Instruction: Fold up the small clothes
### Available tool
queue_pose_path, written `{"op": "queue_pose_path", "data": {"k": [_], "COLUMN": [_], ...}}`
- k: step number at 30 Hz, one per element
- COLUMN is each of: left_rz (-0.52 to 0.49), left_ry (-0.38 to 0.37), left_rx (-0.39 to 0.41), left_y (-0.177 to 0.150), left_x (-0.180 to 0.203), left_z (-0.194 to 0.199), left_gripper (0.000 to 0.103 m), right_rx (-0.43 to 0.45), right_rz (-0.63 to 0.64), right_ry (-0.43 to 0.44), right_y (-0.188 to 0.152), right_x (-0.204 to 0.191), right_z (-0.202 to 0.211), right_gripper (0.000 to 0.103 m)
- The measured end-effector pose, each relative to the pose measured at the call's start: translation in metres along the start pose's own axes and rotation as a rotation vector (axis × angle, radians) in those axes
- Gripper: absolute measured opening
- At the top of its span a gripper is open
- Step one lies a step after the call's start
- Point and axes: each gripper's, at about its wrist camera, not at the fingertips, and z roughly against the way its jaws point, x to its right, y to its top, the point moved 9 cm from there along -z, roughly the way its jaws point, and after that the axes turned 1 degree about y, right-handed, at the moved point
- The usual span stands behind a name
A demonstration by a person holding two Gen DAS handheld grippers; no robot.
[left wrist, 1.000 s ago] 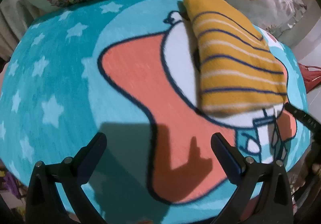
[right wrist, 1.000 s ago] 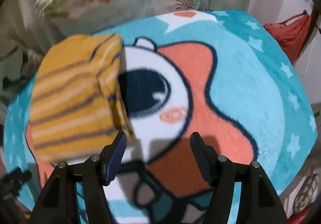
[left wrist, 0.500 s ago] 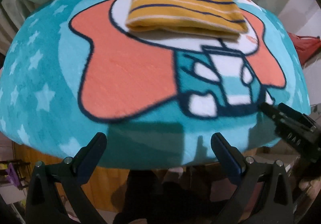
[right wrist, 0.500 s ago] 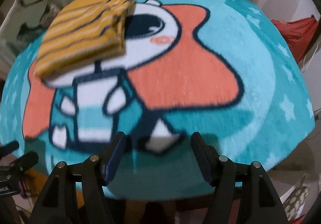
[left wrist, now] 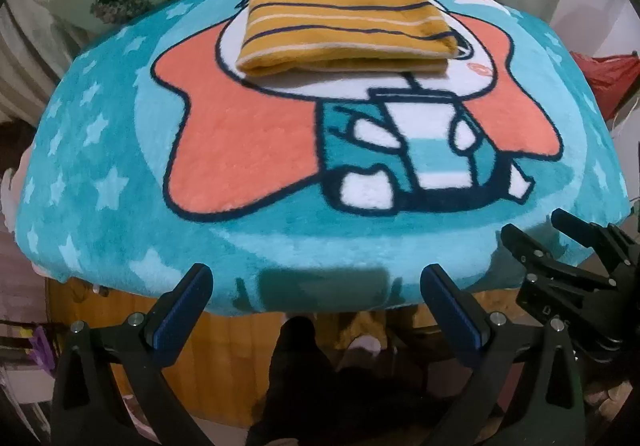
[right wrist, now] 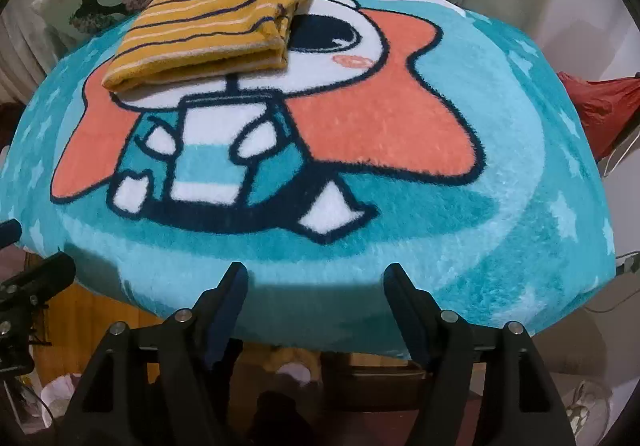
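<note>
One teal plush mat (left wrist: 100, 206) with a cartoon figure covers the surface. One folded mustard-yellow striped knit garment (left wrist: 340, 34) lies at its far edge. The left gripper (left wrist: 312, 310) stands spread and empty; the right gripper (right wrist: 316, 310), also empty, is opening.

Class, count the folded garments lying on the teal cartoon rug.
1. The yellow striped garment lies folded at the far edge of the rug, over the cartoon's face. Nothing else lies on the rug.
</note>
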Motion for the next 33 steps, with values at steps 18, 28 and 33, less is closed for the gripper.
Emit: {"op": "queue_pose_path", "data": {"k": [18, 28, 33], "left_rz": [-0.031, -0.019, -0.017], "left_ry": [-0.024, -0.032, -0.035], "left_rx": [-0.041, -0.073, -0.080], "left_y": [0.005, 0.008, 0.009], "left_x": [0.010, 0.000, -0.002], "left_z": [-0.012, -0.023, -0.026], "left_gripper": [0.103, 0.103, 0.103], "right_rx": [-0.025, -0.029, -0.029], "right_rz": [-0.028, -0.023, -0.027], "right_ry": [-0.005, -0.012, -0.014], "right_y": [0.014, 0.024, 0.026], "right_x": [0.012, 0.007, 0.003], "right_z": [-0.018, -0.026, -0.028], "right_gripper": [0.081, 0.086, 0.089]}}
